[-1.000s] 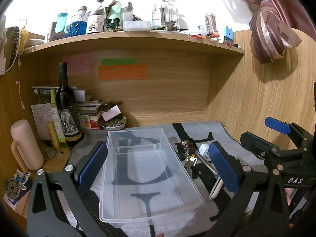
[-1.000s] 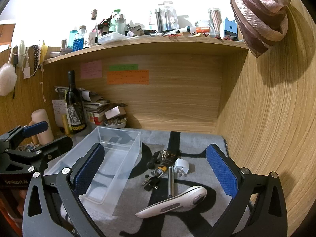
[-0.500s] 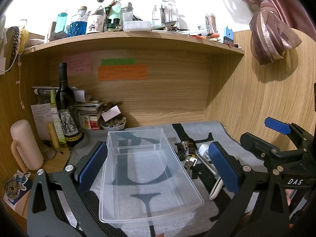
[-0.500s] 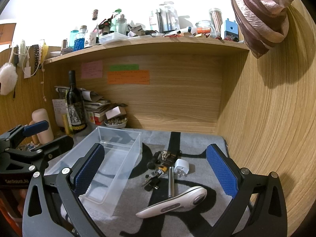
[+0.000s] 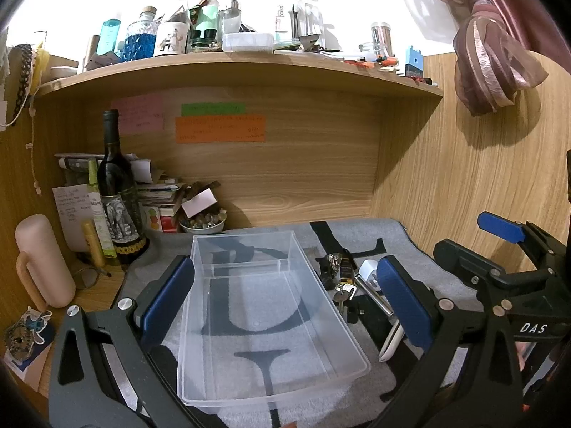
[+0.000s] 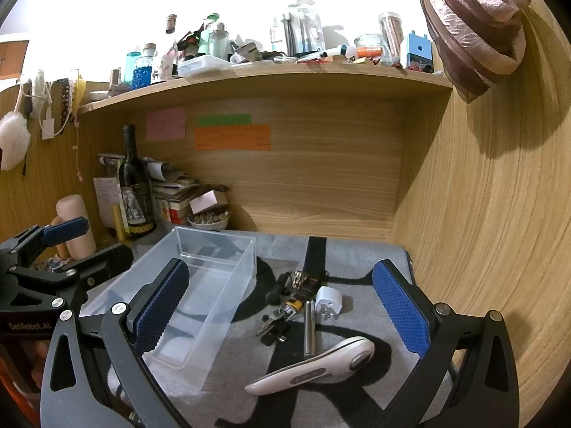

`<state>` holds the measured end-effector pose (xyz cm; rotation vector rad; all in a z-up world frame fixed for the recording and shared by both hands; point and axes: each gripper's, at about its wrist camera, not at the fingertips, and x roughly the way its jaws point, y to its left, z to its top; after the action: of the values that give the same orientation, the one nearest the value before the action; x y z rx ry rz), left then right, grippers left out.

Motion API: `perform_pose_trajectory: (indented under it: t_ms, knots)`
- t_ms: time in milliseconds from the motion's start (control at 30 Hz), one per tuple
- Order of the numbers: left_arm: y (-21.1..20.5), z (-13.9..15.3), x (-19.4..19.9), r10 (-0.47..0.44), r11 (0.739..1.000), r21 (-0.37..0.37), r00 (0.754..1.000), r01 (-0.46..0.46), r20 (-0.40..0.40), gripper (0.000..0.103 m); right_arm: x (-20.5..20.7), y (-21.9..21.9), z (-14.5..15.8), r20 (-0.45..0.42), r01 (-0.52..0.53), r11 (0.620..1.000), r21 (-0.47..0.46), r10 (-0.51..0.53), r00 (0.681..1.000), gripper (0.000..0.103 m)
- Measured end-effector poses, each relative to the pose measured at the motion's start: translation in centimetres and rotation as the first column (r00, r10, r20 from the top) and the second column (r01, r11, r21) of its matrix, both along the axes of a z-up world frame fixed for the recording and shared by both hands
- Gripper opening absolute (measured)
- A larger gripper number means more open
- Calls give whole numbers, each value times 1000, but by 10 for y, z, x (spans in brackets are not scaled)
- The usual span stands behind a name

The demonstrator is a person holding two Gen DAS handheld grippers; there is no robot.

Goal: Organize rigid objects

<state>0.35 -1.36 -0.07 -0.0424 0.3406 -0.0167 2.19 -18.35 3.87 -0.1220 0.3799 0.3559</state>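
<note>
Left gripper (image 5: 285, 292) gapes wide over a clear, empty bin (image 6: 200, 285) on the grey mat (image 6: 360, 256). Right of the bin lie keys (image 6: 276, 319), a steel tube (image 6: 308, 328), a white plug (image 6: 329, 301) and a white handheld device (image 6: 317, 367); right gripper (image 6: 280, 308) hangs spread above them, holding nothing

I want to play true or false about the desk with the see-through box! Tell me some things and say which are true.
1. The clear box has keys inside it. False: it is empty; the keys lie on the mat beside it.
2. The wine bottle stands upright. True.
3. The right tongs are holding the white massager. False: they are open and the white massager lies on the mat.
4. A white plug lies next to a silver metal tube. True.
5. The left tongs are open, with the box between them. True.
</note>
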Motion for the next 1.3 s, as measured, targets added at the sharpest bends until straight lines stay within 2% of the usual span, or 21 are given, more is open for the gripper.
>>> perform_pose_trajectory:
  t_ms: [167,333,400,533,600,867,967,1133,1200,1300]
  knots:
    - [1,-3,6,2,1000,0,1000,-2,-7,103,5,1,-4,-10,0,1000,-1,0,1000,103]
    - [19,-5,15,12,1000,-22,1000,-12,-29,102,16,-4,-8,-22,11,1000,2,-11,1000,103]
    - [28,-6,20,13,999,-30,998,-15,-57,84,22,-7,-10,-35,19,1000,3,-19,999,103]
    - [52,-15,35,42,998,-45,990,-48,-132,78,37,-13,-16,-76,27,1000,-3,-27,997,97]
    - [66,-21,43,71,996,-43,982,-79,-174,70,47,-15,-21,-112,25,1000,-12,-26,993,91]
    - [113,-55,74,80,988,-98,928,-123,-363,47,86,-17,-36,-238,2,999,-33,-10,971,73]
    - [119,-64,82,62,986,-115,910,-119,-410,45,97,-14,-42,-261,-2,999,-51,-11,965,70]
    - [120,-76,92,32,986,-129,871,-109,-491,37,118,-10,-53,-316,-22,997,-71,-2,949,65]
    - [118,-80,94,25,987,-124,852,-105,-524,26,127,-9,-58,-339,-30,997,-74,3,941,64]
    - [115,-85,98,-2,986,-141,833,-91,-554,18,142,-7,-65,-376,-37,996,-80,4,927,64]
